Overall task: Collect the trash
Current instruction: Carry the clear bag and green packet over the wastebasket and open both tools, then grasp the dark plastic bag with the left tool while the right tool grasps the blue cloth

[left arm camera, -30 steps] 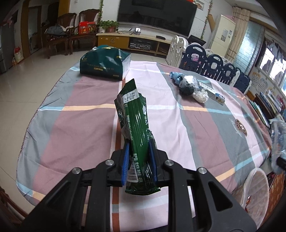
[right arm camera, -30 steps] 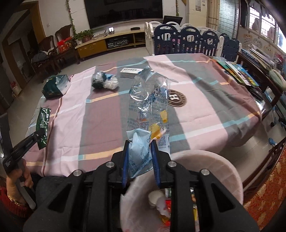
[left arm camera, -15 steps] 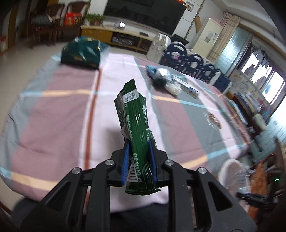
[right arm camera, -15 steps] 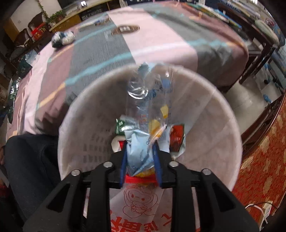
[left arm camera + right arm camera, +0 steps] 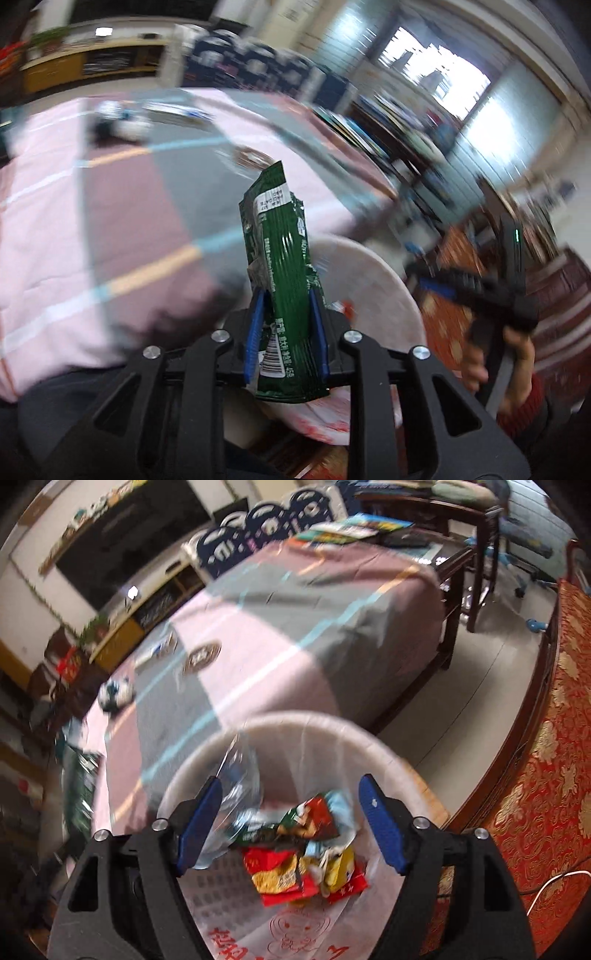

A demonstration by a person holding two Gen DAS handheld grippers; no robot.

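My left gripper point(image 5: 286, 295) is shut on a green snack wrapper point(image 5: 282, 266) and holds it upright above the near rim of the white trash bin point(image 5: 373, 273). My right gripper point(image 5: 290, 788) is open over the same bin point(image 5: 384, 749). A clear plastic bag point(image 5: 236, 786) lies against its left finger and hangs into the bin, on top of several red, yellow and green wrappers point(image 5: 295, 853). In the left wrist view the right gripper point(image 5: 491, 291) shows at the right, held by a hand.
The table with the pink and grey striped cloth point(image 5: 280, 627) stands beyond the bin. A wad of dark and white trash point(image 5: 116, 694) and a flat box point(image 5: 177, 110) lie on it. A red patterned carpet point(image 5: 554, 738) is at the right.
My right gripper has opened and let go of the clear plastic bag over the bin. My left gripper has swung right with the green wrapper, from over the table to over the bin.
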